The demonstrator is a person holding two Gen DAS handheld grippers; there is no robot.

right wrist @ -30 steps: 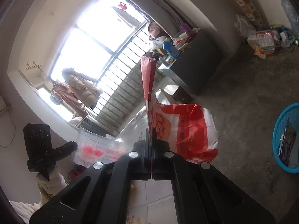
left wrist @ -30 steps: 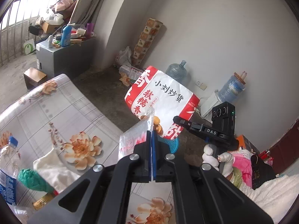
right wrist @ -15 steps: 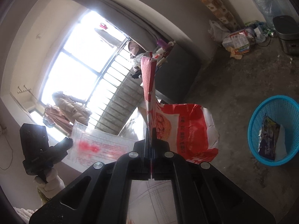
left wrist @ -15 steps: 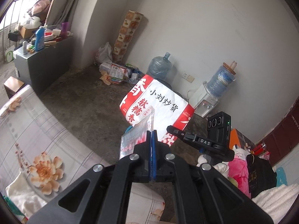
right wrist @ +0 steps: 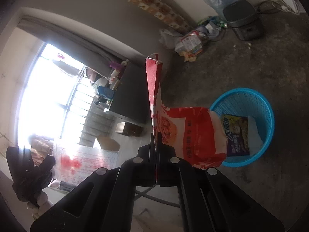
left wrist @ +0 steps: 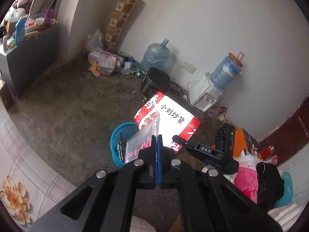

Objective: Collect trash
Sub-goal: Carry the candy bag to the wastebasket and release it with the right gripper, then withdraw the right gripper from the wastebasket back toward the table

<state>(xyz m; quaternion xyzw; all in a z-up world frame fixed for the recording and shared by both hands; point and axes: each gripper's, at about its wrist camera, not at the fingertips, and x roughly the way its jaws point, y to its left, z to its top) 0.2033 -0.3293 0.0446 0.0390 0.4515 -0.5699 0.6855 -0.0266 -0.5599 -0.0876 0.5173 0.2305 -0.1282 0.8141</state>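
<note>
Your left gripper is clamped tight on a clear plastic wrapper with pink print; your right gripper is pinched on a red-and-white snack bag; both pieces hang above the concrete floor, just beside the blue basket, which already holds a dark packet; beyond stand water jugs.
</note>
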